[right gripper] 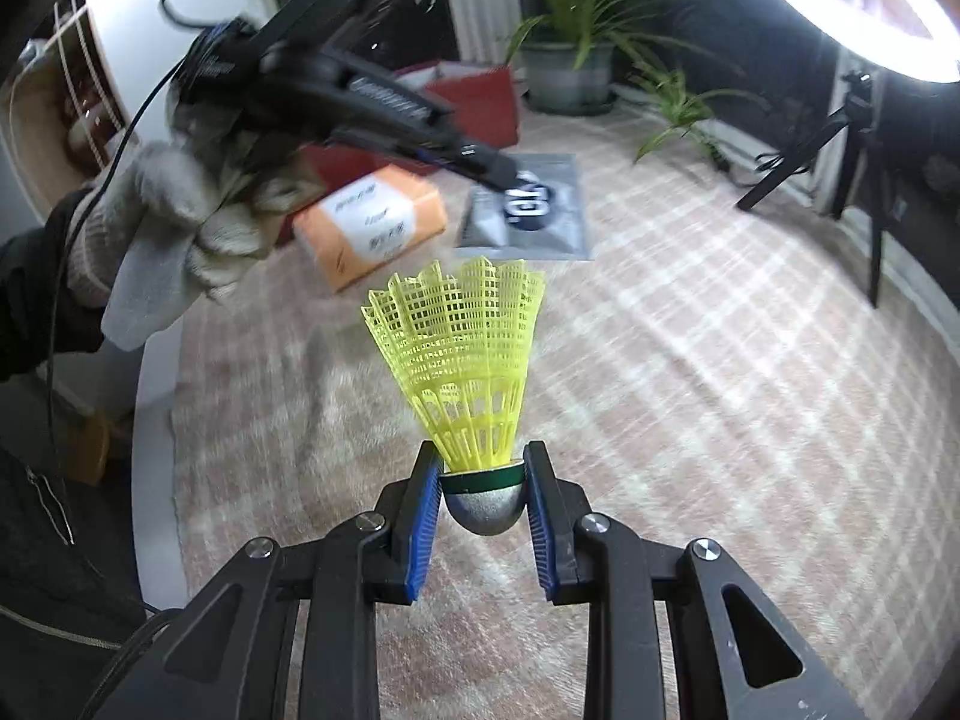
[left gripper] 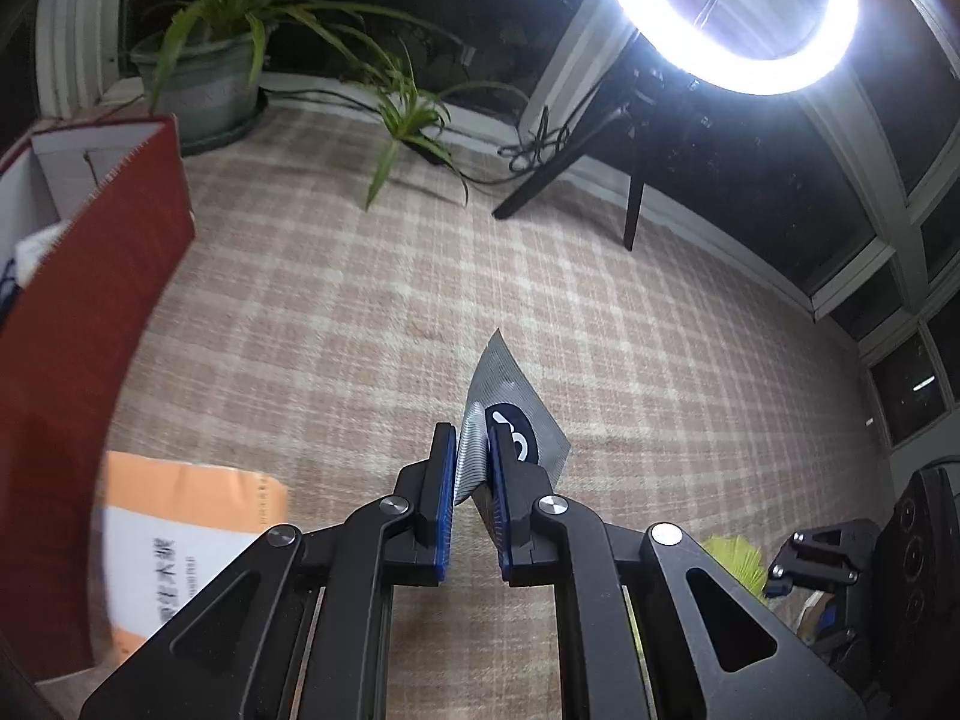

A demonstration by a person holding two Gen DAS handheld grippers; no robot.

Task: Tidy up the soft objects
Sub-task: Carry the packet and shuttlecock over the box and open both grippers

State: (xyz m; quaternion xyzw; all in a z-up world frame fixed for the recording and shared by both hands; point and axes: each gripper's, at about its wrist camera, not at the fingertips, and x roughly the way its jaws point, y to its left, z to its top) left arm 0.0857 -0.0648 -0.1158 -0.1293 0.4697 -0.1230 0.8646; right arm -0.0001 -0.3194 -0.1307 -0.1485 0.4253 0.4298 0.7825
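My left gripper (left gripper: 474, 435) is shut on a grey striped pouch (left gripper: 528, 399) with a dark round logo, held above the checked cloth. In the right wrist view the same pouch (right gripper: 540, 228) hangs from the left gripper (right gripper: 501, 171), which a gloved hand holds. My right gripper (right gripper: 483, 462) is shut on the silver cork base of a yellow plastic shuttlecock (right gripper: 465, 348), skirt pointing away. The shuttlecock's yellow skirt also shows at the lower right of the left wrist view (left gripper: 738, 561).
An open red box (left gripper: 78, 324) stands at the left, with an orange and white carton (left gripper: 174, 534) beside it; both also show in the right wrist view, the box (right gripper: 480, 102) and the carton (right gripper: 372, 222). Potted plants (left gripper: 210, 72) and a ring light on a tripod (left gripper: 726, 12) stand at the far edge.
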